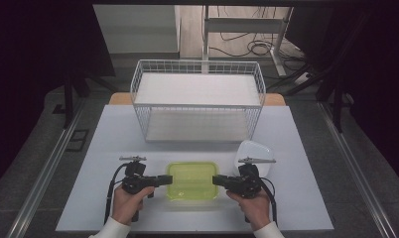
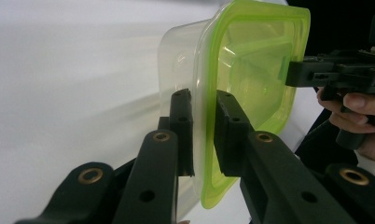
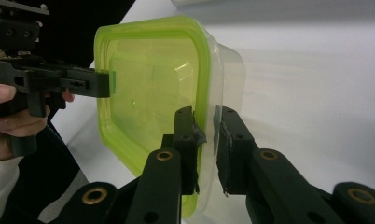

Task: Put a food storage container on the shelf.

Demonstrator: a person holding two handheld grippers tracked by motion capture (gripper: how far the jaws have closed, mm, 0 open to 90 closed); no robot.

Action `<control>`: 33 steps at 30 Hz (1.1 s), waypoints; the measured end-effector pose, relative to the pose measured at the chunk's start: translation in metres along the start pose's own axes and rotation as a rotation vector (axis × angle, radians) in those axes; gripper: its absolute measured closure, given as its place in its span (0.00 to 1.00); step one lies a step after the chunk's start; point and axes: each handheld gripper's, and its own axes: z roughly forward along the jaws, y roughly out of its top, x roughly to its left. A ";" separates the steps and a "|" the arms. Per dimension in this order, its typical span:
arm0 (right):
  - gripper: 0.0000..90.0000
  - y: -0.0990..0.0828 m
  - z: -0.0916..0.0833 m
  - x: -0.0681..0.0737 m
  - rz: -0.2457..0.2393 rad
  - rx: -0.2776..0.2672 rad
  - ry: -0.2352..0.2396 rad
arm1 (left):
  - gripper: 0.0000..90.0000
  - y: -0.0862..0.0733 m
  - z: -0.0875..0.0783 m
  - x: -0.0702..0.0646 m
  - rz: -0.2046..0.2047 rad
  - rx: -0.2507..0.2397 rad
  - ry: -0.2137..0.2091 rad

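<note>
We see the green-lidded container [image 1: 193,180] near the front edge of the surface [image 1: 88,148], between our two grippers. The left gripper [image 1: 166,179] is clamped on its left rim, the right gripper [image 1: 216,180] on its right rim. The gripper views show each pair of jaws pinching the lid's edge, with the clear tub [image 2: 178,60] beneath. The high view adds a wire basket [image 1: 197,99] toward the back edge and a white lid [image 1: 257,153] partly hidden behind the right gripper.

Container [image 1: 193,180] is sitting at desk [image 1: 306,198] centre-front; wire shelf rack [image 1: 197,99] is standing at its 12 o'clock. Lid [image 1: 255,154] is lying at its 2 o'clock. Left hand-held gripper [image 1: 164,179] is flanking at 9 o'clock, right hand-held gripper [image 1: 218,180] at 3.
</note>
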 end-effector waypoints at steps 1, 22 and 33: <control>0.87 0.001 -0.001 0.001 -0.008 -0.004 0.001 | 0.88 0.001 -0.002 -0.002 0.009 -0.006 0.001; 0.87 0.014 -0.031 0.030 -0.198 -0.086 -0.004 | 0.88 0.010 -0.029 -0.034 0.156 -0.095 0.011; 0.87 0.023 -0.045 0.039 -0.272 -0.126 -0.013 | 0.88 0.015 -0.032 -0.044 0.185 -0.124 0.009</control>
